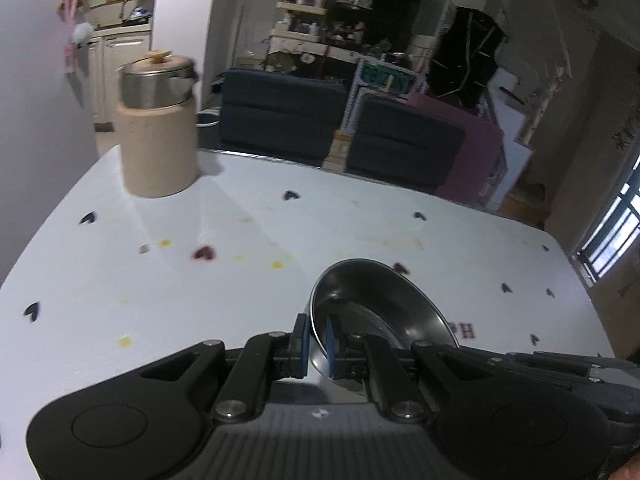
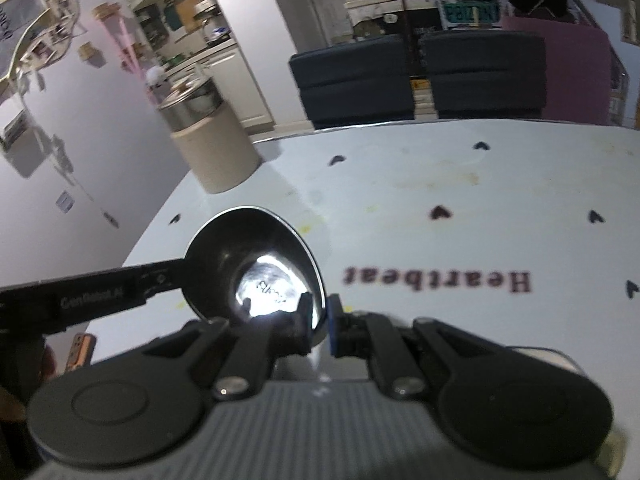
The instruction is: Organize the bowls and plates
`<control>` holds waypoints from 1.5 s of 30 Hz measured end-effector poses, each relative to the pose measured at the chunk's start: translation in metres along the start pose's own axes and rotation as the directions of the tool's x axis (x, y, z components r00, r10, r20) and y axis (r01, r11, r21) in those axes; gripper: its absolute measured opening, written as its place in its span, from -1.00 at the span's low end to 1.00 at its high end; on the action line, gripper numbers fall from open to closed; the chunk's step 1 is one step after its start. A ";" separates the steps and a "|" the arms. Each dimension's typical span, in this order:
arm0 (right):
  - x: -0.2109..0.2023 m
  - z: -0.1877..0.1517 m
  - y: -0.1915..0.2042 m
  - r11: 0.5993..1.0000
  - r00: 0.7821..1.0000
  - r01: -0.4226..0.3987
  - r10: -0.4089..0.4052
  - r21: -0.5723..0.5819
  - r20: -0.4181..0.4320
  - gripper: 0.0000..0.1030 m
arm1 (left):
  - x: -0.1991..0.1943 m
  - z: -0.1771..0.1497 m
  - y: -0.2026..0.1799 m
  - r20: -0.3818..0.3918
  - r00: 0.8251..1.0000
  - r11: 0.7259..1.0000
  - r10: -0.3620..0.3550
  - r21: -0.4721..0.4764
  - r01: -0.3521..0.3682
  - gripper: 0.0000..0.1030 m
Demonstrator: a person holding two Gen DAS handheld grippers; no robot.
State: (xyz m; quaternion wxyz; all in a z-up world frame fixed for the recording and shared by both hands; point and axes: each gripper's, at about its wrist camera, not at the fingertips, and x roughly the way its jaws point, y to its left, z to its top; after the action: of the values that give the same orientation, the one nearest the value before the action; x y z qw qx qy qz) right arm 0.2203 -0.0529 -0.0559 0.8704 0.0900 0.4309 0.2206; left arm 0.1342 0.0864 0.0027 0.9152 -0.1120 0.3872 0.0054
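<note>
Two grippers pinch one steel bowl (image 1: 380, 320) from opposite sides, and both are nearly closed on its thin rim. The left gripper (image 1: 316, 340) has one blue pad (image 1: 330, 340) inside the bowl and the other outside the wall. The right gripper (image 2: 320, 320) does the same at the facing edge — one finger in the hollow, one blue pad outside.

The bowl (image 2: 256, 264) is held clear of the table, tipped so its mouth faces each camera. It is round, so it has no long axis. The metal is smooth and dark, with a bright glare on the base in the right wrist view.

Below lies a white table (image 1: 200, 280) printed with small dark hearts and stained yellow. At its far left corner stands a beige cylindrical jar (image 1: 160, 152) with a lidded steel pot (image 1: 156, 80) on top — well apart from the bowl.
</note>
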 end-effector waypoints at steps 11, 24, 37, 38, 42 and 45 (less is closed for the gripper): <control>0.034 -0.011 0.044 0.997 0.991 -0.068 0.063 -0.031 -0.121 -0.81 | -0.001 -0.017 0.051 -0.107 0.991 0.996 0.078 -0.026 -0.081 -0.83; 0.068 -0.020 0.063 0.995 0.966 -0.069 0.049 -0.072 -0.255 -0.79 | 0.036 -0.030 0.061 -0.253 0.958 0.990 0.134 0.079 -0.118 -0.82; 0.082 -0.033 0.072 0.987 0.939 -0.090 0.041 -0.130 -0.341 -0.78 | 0.057 -0.034 0.063 -0.318 0.935 0.984 0.159 0.126 -0.125 -0.81; 0.083 -0.034 0.072 0.987 0.938 -0.089 0.037 -0.136 -0.343 -0.78 | 0.058 -0.034 0.064 -0.322 0.933 0.984 0.159 0.127 -0.124 -0.81; 0.085 -0.034 0.071 0.985 0.937 -0.084 0.027 -0.149 -0.348 -0.78 | 0.062 -0.034 0.064 -0.332 0.930 0.985 0.157 0.125 -0.121 -0.81; 0.087 -0.035 0.071 0.986 0.935 -0.080 0.024 -0.144 -0.354 -0.77 | 0.064 -0.034 0.065 -0.333 0.930 0.985 0.154 0.126 -0.118 -0.81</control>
State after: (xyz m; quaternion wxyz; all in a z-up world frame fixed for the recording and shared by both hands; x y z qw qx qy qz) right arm 0.2170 0.0485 -0.1143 0.7778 -0.0076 0.5580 0.2891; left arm 0.1490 0.1373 -0.0790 0.8361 -0.0365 0.5466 0.0293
